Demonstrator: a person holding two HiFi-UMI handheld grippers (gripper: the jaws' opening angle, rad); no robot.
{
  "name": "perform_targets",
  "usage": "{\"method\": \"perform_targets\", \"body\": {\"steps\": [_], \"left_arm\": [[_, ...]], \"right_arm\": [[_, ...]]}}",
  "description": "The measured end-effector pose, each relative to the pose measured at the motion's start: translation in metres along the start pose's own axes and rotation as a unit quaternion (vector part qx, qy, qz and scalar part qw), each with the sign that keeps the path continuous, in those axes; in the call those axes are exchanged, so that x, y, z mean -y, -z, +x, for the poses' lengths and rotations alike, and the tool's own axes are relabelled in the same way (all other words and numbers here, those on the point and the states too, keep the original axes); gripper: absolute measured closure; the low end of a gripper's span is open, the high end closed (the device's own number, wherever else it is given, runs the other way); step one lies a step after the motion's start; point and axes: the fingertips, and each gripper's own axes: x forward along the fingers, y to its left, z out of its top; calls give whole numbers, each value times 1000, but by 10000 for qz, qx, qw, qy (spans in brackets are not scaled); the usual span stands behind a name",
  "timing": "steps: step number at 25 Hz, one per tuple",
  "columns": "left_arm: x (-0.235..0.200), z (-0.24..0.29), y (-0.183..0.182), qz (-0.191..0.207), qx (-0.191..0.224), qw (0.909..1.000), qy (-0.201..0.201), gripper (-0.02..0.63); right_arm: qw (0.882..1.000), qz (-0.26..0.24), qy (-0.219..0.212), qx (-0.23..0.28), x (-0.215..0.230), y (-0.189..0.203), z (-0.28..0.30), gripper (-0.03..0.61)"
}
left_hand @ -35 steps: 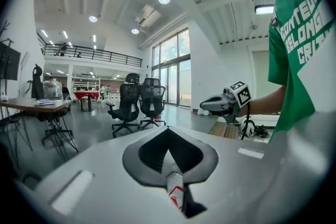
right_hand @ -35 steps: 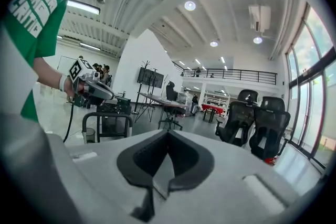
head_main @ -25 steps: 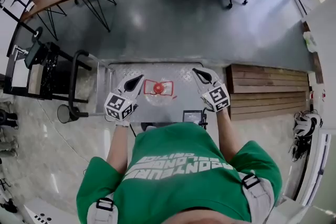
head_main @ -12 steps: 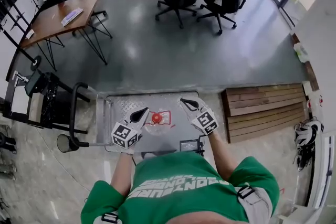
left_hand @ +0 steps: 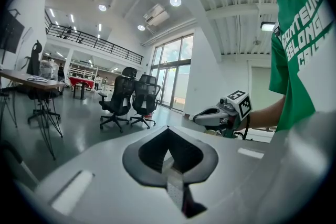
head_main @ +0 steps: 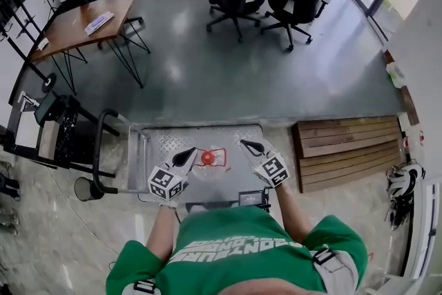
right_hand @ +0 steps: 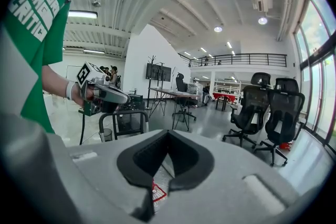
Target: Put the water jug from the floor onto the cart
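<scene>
A: So, where is the water jug (head_main: 209,166) found?
B: On the flat metal cart (head_main: 166,139), as shown fully only by the head view. It is stood upright there, its red cap (head_main: 207,157) turned straight up and its long axis vertical. The left gripper (head_main: 191,152) and right gripper (head_main: 244,144) are held just beside it, one on each side.
A: Is anything added by the gripper views?
B: Both pairs of jaws are seen pressed together, with nothing gripped. In the right gripper view a scrap of red label (right_hand: 156,191) is glimpsed below the jaws, and the cart's handle (right_hand: 123,115) beyond.
A: And inside the jug?
B: A clear body is seen; its fill cannot be told.
</scene>
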Motion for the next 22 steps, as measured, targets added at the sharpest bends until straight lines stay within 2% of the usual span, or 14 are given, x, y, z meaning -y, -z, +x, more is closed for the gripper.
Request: {"method": "perform_targets", "body": {"steps": [12, 22], "left_arm": [[4, -16, 9, -85, 33, 10000, -34, 600], [-1, -19, 6, 88, -35, 10000, -30, 600]], "right_arm": [[9998, -122, -122, -23, -25, -4, 11, 586], [9999, -67, -151, -17, -34, -6, 21, 586]]}}
